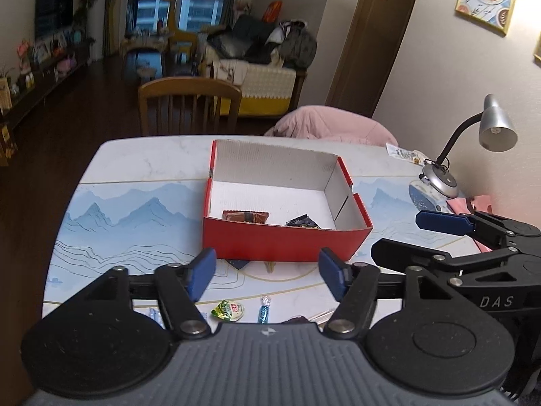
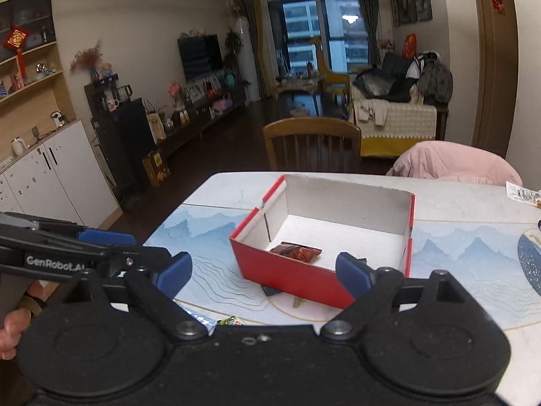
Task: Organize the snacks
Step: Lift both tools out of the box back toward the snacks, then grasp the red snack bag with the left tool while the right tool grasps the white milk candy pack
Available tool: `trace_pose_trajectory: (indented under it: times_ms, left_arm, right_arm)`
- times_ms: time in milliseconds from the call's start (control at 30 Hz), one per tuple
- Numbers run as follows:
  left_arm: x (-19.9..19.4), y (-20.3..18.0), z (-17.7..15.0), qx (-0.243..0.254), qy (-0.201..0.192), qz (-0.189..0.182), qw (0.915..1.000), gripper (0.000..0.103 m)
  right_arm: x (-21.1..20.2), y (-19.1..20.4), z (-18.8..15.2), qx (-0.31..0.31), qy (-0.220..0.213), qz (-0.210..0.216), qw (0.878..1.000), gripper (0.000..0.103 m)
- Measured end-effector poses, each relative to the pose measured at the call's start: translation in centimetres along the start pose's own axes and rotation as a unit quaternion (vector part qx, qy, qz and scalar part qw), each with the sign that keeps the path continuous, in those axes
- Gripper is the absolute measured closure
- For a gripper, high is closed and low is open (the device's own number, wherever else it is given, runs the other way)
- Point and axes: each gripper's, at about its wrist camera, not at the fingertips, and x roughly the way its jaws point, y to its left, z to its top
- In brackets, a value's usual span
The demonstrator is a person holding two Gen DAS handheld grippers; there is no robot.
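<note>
A red cardboard box with a white inside stands on the table; it also shows in the right wrist view. In it lie a brown snack packet and a dark packet. My left gripper is open and empty, just in front of the box. My right gripper is open and empty, near the box's front corner. Loose on the table in front lie a green wrapped sweet and a blue wrapped candy. Other snacks are partly hidden under the gripper bodies.
A table mat with blue mountains covers the table. A silver desk lamp and a snack packet stand at the far right. A wooden chair and a pink-covered chair are behind the table.
</note>
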Motion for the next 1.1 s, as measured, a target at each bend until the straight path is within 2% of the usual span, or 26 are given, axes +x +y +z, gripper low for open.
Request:
trace_pose_trajectory:
  times_ms: [167, 333, 400, 533, 700, 833, 1100]
  left_arm:
    - [-1.5, 0.3, -2.0, 0.003, -0.016, -0.005, 0.9999, 0.034]
    - [-2.7, 1.2, -4.6, 0.0, -0.032, -0.003, 0.9995, 0.021]
    - [-3.1, 1.5, -5.6, -0.002, -0.037, -0.006, 0.9993, 0.02]
    - [-2.9, 2.5, -7.0, -0.001, -0.035, -0.003, 0.9994, 0.018]
    - [-1.7, 4.1, -8.7, -0.006, 0.001, -0.006, 1.0, 0.018]
    - [-0.1, 4.8, -10.6, 0.002, 0.039, -0.009, 0.9992, 0.018]
    - [4.4, 5.1, -14.7, 0.02, 0.139, -0.036, 0.9895, 0.018]
  right_arm:
    - [-1.1, 1.3, -1.6, -0.01, -0.022, 0.001, 1.0, 0.003]
    - [-1.8, 1.9, -3.6, -0.011, -0.036, -0.003, 0.999, 0.0]
    - [-1.9, 1.8, -4.3, -0.005, -0.039, -0.005, 0.999, 0.0]
    - [-1.6, 1.8, -6.0, -0.011, -0.038, -0.036, 0.999, 0.0]
    - [-0.7, 1.7, -8.1, -0.03, -0.014, -0.056, 0.998, 0.0]
    - [0.7, 1.4, -10.2, -0.032, 0.03, -0.052, 0.998, 0.0]
    - [3.3, -0.3, -13.8, -0.019, 0.105, -0.065, 0.992, 0.002]
